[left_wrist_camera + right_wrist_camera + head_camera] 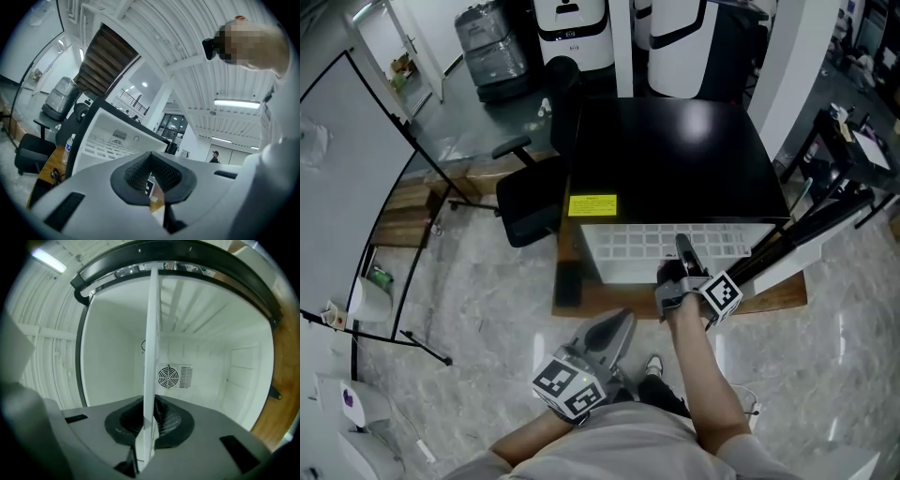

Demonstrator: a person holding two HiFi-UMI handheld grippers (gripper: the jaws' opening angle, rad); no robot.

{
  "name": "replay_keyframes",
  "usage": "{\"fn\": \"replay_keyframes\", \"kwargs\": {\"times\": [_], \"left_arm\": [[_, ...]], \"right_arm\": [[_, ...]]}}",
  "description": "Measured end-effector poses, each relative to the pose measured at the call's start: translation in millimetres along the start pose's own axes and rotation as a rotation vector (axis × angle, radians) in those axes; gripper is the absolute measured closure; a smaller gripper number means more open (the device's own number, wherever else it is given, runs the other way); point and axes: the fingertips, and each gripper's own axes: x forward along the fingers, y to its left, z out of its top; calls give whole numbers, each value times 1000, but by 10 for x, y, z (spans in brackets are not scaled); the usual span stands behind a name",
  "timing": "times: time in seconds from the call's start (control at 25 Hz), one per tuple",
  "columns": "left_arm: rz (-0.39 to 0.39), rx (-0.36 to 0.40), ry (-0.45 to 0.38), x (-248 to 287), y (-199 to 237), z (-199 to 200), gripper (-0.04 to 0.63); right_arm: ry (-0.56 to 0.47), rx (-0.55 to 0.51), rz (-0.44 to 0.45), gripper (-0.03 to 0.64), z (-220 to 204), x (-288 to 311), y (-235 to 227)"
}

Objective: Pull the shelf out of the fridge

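**Right gripper on the front edge of the fridge shelf**

Head view: the white gridded shelf (pixel 628 246) shows at the open front of the black fridge (pixel 675 159). The right gripper (pixel 682 247) meets its front edge, and the left gripper (pixel 614 330) hangs well apart. Left gripper view: fingers (pixel 136 171) clenched on nothing. Right gripper view: fingers (pixel 171 420) grasp the thin shelf edge-on. It appears light, stiff and smooth, so a mid-edge hold should draw it out squarely.

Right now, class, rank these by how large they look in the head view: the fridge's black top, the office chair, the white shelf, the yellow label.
1. fridge's black top, clearly largest.
2. office chair and the showing part of the white shelf: too alike to rank.
3. yellow label, smallest.
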Motion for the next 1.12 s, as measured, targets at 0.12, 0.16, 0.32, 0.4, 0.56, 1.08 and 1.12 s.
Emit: {"fn": "replay_keyframes", "kwargs": {"times": [0.12,0.16,0.32,0.4,0.56,1.08,1.12], "left_arm": [[-15,-1,0,-86,-35,-10,589],[-23,-1,0,-131,-37,-15,589],[-53,2,2,-218,-70,-24,589],[-61,-4,0,-266,-107,-52,589],[-80,-18,5,-320,-157,-112,589],[-111,8,0,-316,-670,-285,589],[-110,9,-1,-314,-748,-323,589]], "right_arm": [[-4,1,2,572,-65,-138,16],[-5,1,1,572,-104,-181,17],[-17,-1,-8,572,-153,-316,24],[-18,-5,-8,572,-171,-404,32],[-18,-6,-1,572,-220,-545,50],[30,25,1,574,-392,-1223,113],[47,27,-1,574,-429,-1334,99]]}}
